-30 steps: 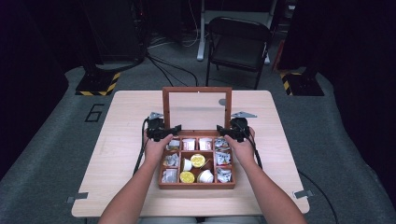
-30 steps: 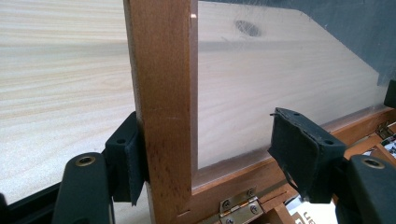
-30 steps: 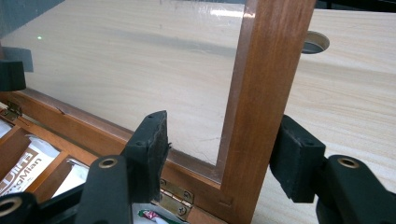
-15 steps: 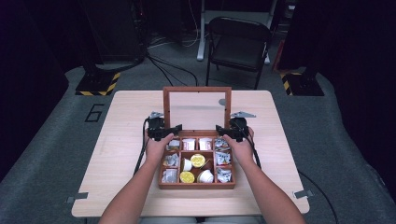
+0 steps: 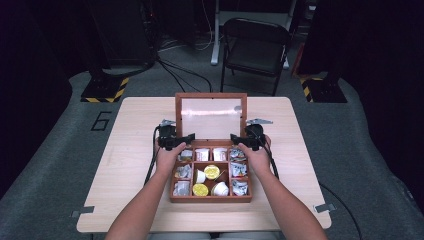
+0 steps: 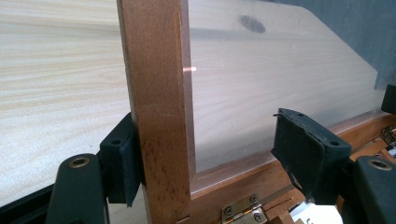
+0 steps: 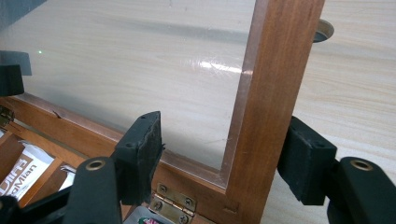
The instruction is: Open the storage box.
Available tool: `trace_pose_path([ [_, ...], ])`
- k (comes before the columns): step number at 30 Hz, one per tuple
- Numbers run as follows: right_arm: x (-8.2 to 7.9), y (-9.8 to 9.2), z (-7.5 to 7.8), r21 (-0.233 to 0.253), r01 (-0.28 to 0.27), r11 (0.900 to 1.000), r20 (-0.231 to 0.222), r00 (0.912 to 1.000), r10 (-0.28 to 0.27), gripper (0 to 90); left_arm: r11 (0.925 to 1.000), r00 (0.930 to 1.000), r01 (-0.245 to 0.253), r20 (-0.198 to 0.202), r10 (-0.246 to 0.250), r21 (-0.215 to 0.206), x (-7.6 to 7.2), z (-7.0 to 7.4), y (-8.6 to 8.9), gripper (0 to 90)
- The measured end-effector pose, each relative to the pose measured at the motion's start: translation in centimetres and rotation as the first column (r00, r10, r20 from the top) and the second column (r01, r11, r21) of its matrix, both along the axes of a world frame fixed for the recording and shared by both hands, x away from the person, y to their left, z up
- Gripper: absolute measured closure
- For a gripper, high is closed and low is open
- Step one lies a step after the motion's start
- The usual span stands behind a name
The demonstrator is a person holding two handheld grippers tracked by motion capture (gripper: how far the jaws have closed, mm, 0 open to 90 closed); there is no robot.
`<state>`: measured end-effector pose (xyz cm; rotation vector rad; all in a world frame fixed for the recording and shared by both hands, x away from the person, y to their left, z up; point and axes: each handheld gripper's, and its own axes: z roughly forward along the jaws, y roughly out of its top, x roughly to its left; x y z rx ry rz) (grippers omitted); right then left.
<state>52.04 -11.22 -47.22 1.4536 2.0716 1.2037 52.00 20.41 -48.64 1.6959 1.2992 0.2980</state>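
A wooden compartment box (image 5: 210, 198) sits on the table with its glass-paned lid (image 5: 211, 96) standing upright. It holds yellow-lidded cups (image 5: 211, 171), white cups and sachets (image 5: 239, 170). My left gripper (image 5: 187, 138) is at the lid's lower left corner. In the left gripper view it (image 6: 210, 140) is open astride the lid's side rail (image 6: 154, 93), with one jaw against the rail's outer face and the other off over the glass. My right gripper (image 5: 236, 138) is at the lower right corner, open (image 7: 224, 140) astride the other rail (image 7: 271, 93).
Brass hinges (image 7: 175, 203) join lid and box just below the jaws. The light wooden table (image 5: 300, 150) has bare room on all sides of the box. A round hole (image 7: 322, 30) lies in the tabletop behind the lid. A folding chair (image 5: 255, 45) stands beyond the table.
Both grippers have edged slightly inward and down toward the lid's lower corners. The lid has stayed upright.
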Motion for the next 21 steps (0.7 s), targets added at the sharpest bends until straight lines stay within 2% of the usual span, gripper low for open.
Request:
trace_pose_path([
  [2,0.1,-0.1,0.0,0.001,-0.001,1.000,-0.006,1.0000,0.001,35.4,1.0000,1.0000,0.003,-0.004,-0.003,-0.006,0.1,0.0,0.1,29.4],
  [8,0.4,-0.2,-0.2,0.014,-0.007,1.000,-0.024,0.9997,0.007,35.4,0.9995,0.9979,0.033,-0.056,-0.033,0.002,0.8,0.1,0.3,29.5],
  [21,1.1,-0.7,-0.4,0.046,-0.033,0.998,-0.082,0.9960,0.037,35.9,0.9982,0.9941,0.054,-0.093,-0.056,-0.028,1.4,-0.4,0.7,29.7],
])
